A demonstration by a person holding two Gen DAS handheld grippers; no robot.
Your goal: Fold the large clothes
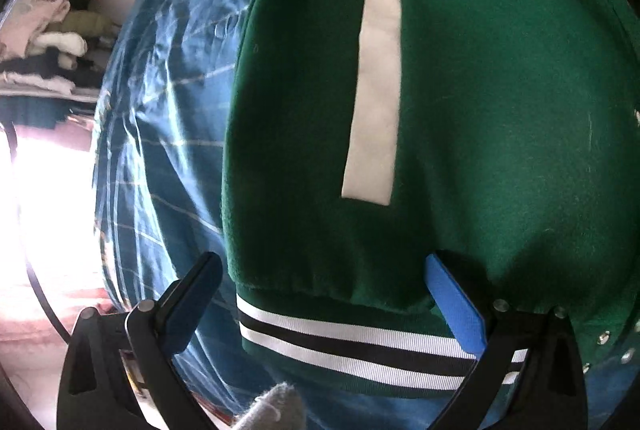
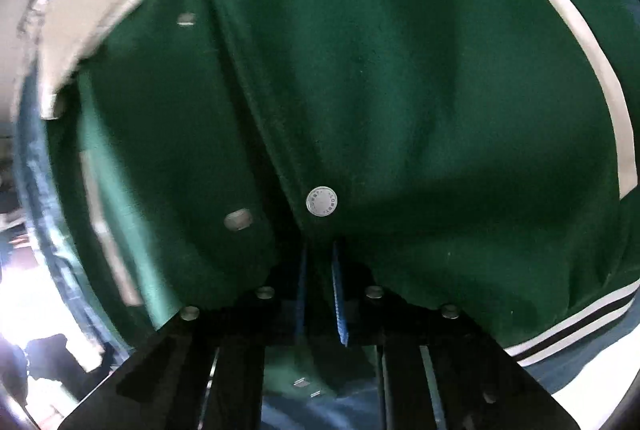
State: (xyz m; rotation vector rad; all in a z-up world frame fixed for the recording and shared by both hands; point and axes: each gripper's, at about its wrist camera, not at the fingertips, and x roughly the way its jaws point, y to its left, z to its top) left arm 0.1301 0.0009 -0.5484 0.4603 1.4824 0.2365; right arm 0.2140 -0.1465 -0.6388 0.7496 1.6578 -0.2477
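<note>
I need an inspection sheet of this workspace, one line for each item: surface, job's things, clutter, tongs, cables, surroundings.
Surface: blue striped bedsheet, wrinkled, under the garment.
Job's things: green jacket lying spread out, with a white pocket strip, a striped hem band and metal snap buttons; white sleeve at its top edge.
Clutter: a grey fabric tip at the bottom edge; what it is I cannot tell.
Tongs: left tongs open, straddling the hem corner; right tongs shut on the jacket near the button line.
Cables: nothing seen.
Surroundings: stacked clothes by the wall; bright glare low on the left.
</note>
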